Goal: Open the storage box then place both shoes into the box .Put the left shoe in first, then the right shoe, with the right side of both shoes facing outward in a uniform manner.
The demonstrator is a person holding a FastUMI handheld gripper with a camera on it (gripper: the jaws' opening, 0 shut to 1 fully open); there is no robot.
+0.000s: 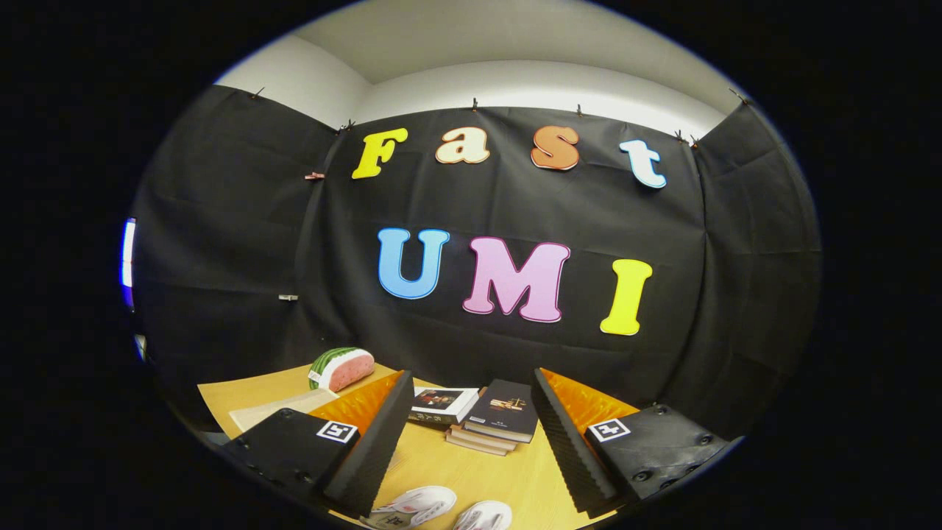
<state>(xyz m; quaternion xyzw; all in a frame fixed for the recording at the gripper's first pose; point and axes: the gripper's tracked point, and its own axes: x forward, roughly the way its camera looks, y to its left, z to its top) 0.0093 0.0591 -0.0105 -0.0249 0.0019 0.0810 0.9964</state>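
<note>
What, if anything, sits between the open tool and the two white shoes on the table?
Nothing visible does. The tool is open and holds nothing; the white shoes lie side by side on the wooden table between its fingers, close below. The stacked books lie beyond them.

white shoes, tan table

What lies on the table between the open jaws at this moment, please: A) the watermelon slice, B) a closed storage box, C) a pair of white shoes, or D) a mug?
C: the two white shoes lie side by side on the wooden table between the gripper jaws, which stand wide apart; the watermelon slice sits off beyond one finger, and the stacked books lie farther ahead.
</note>
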